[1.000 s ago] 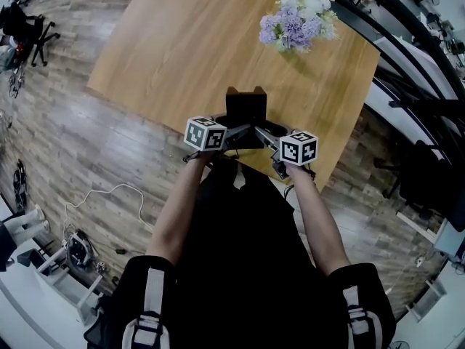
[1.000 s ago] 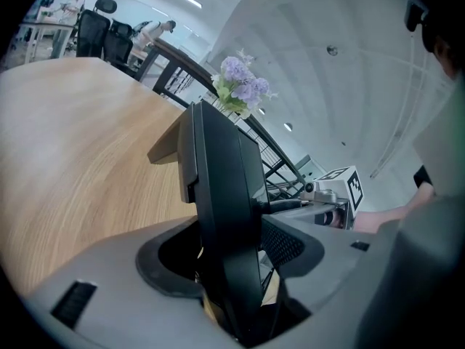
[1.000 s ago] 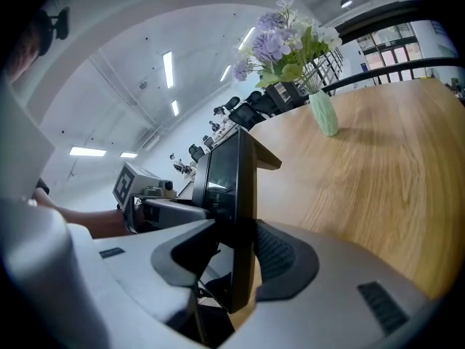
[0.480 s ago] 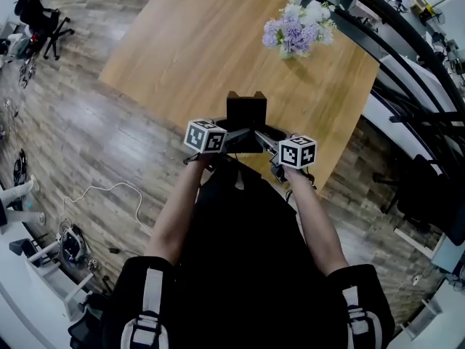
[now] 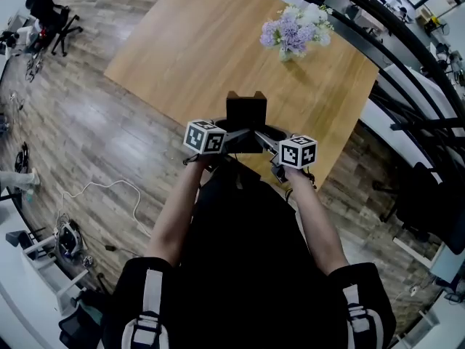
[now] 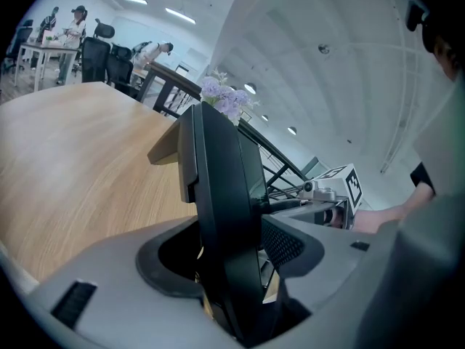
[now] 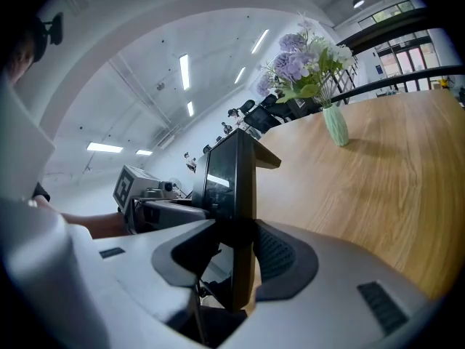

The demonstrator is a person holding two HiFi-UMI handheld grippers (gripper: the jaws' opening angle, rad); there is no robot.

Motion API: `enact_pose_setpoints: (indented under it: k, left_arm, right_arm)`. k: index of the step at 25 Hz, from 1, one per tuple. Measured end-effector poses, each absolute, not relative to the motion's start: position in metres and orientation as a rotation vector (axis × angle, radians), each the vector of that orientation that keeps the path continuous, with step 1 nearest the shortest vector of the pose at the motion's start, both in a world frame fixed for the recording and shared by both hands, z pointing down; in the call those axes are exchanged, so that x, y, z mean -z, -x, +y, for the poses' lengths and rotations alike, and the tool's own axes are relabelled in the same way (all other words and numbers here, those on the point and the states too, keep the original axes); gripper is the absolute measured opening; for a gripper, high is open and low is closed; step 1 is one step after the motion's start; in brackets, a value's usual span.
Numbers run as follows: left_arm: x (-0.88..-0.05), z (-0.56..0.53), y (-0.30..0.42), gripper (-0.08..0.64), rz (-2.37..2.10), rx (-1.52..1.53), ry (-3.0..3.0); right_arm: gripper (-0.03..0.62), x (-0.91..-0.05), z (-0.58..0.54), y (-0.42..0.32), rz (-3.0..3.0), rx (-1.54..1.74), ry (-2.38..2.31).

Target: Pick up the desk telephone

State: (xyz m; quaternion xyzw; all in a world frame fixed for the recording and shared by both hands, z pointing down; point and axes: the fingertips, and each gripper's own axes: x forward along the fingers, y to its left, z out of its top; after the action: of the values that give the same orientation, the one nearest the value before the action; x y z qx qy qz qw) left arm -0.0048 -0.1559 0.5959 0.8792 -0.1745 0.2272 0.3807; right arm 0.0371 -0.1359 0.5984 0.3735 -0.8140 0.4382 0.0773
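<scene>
Over the near edge of the counter [image 5: 189, 42], about midway along it, the black desk telephone [image 5: 245, 115] sat squeezed between two tools, one on each of its sides. On its left, the left hand-held gripper [image 5: 229, 138] reached in, and in the left gripper view both of its jaws were clamped on the phone's body, which stood edge-on and nearly upright between them, tipped a little toward the far edge. On its right, the right hand-held gripper [image 5: 266, 139] met it from the opposite side; the right gripper view showed the same thing mirrored, the jaws closed on the thin dark slab with its glossy screen face turned toward the other tool. The two tools pointed inward at each other, so the phone lay straight ahead of each and just beyond the person's forearms. Each marker cube, the left one [image 5: 205, 135] and the right one [image 5: 298, 151], hung outside the counter's near edge, above the person's dark clothing. Whether the phone's underside touched the wood or was clear of it could not be told from any view.

Near the far right corner stood a vase of lilac and white flowers [image 5: 294, 31], well apart from the phone. Beyond the left edge lay grey plank floor [image 5: 87, 144] with a pale cable [image 5: 102, 191] looped across it.
</scene>
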Motion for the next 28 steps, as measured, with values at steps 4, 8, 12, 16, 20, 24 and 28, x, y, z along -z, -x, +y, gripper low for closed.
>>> enact_pose_setpoints:
  k: [4, 8, 12, 16, 20, 24, 28]
  left_arm:
    - [-0.595, -0.150, 0.000, 0.273, -0.467, -0.581, -2.247]
    - [-0.595, -0.144, -0.003, 0.272, -0.489, -0.575, -2.250]
    - [-0.592, -0.139, -0.003, 0.272, -0.508, -0.576, -2.248]
    - [-0.587, -0.136, -0.001, 0.272, -0.528, -0.575, -2.251]
    - [-0.585, -0.135, -0.001, 0.272, -0.544, -0.573, -2.251]
    - [-0.583, -0.132, 0.001, 0.272, -0.555, -0.569, -2.251]
    - [-0.581, -0.128, 0.001, 0.272, -0.560, -0.568, -2.248]
  right_arm:
    - [0.173, -0.597, -0.130, -0.043, -2.450, -1.308, -1.106]
    - [0.173, -0.597, -0.124, -0.046, -2.470, -1.288, -1.085]
    - [0.173, -0.595, -0.120, -0.045, -2.487, -1.285, -1.069]
    - [0.173, -0.591, -0.117, -0.044, -2.508, -1.281, -1.052]
    - [0.173, -0.589, -0.116, -0.044, -2.523, -1.268, -1.029]
    - [0.173, -0.587, -0.114, -0.043, -2.528, -1.267, -1.023]
    - [0.173, -0.586, -0.111, -0.041, -2.533, -1.275, -1.015]
